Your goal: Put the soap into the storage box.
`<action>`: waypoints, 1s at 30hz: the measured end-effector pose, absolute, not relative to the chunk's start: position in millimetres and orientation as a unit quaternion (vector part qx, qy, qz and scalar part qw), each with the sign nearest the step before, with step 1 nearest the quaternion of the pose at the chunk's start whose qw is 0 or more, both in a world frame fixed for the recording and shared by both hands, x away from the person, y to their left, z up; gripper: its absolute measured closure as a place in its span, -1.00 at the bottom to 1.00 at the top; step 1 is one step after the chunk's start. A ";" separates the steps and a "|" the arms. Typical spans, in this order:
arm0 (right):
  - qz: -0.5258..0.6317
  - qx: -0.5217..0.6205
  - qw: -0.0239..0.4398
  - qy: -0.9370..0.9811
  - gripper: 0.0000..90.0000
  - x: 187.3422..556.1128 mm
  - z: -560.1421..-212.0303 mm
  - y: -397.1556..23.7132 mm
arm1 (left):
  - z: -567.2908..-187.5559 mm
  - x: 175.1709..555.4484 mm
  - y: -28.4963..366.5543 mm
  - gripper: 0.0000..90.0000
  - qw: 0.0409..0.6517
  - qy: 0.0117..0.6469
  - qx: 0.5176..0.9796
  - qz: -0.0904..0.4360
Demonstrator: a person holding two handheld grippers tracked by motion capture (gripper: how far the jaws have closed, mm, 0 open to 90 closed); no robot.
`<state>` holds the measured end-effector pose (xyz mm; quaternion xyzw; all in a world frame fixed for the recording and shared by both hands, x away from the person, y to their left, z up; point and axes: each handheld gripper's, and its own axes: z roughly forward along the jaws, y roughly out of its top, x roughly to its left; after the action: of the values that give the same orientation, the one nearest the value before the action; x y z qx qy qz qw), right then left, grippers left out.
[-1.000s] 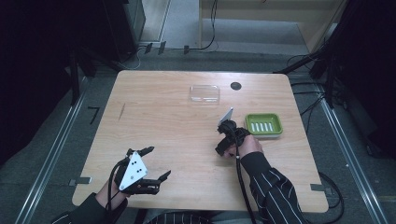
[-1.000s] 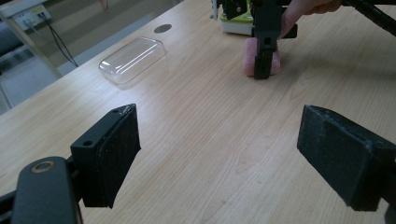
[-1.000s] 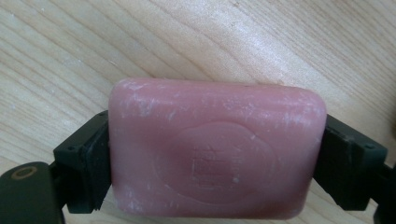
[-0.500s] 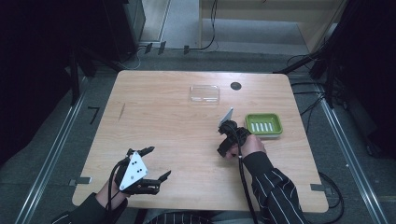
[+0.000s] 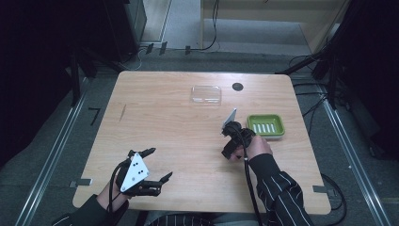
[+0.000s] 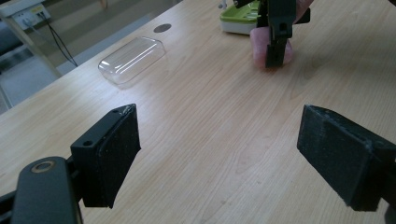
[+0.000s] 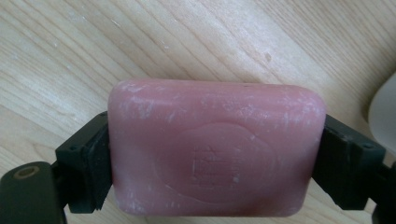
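Note:
A pink bar of soap (image 7: 215,149) with a stamped mark sits between the jaws of my right gripper (image 7: 215,163), which is shut on its two short ends. In the high view that right gripper (image 5: 229,149) points down at the table just left of a green soap dish (image 5: 266,125). The left gripper view shows the soap (image 6: 259,46) low at the tabletop; I cannot tell whether it touches. My left gripper (image 5: 159,164) stands open near the front left edge, nothing between its pads (image 6: 114,154).
A clear plastic lid (image 5: 206,94) lies at the back middle of the wooden table (image 5: 155,108), with a round black grommet (image 5: 237,86) to its right. The green dish (image 6: 238,18) is ribbed inside. Cables trail from both grippers toward the front edge.

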<state>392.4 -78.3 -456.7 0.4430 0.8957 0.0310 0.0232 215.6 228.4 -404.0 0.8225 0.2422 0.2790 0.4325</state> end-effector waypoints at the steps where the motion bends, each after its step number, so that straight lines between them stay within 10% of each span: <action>1: 0.035 0.443 0.023 0.896 -0.71 392.2 -456.5 -79.4 | -404.1 215.7 228.4 -0.69 0.433 0.242 0.822 0.279; 30: 0.037 0.453 0.028 0.890 -0.70 391.0 -435.6 -108.8 | -404.3 215.7 228.0 -0.69 0.433 0.243 0.822 0.278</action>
<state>391.0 -108.8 -435.6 0.4534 0.8901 0.0373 0.0276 215.7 228.0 -404.3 0.8224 0.2426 0.2783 0.4328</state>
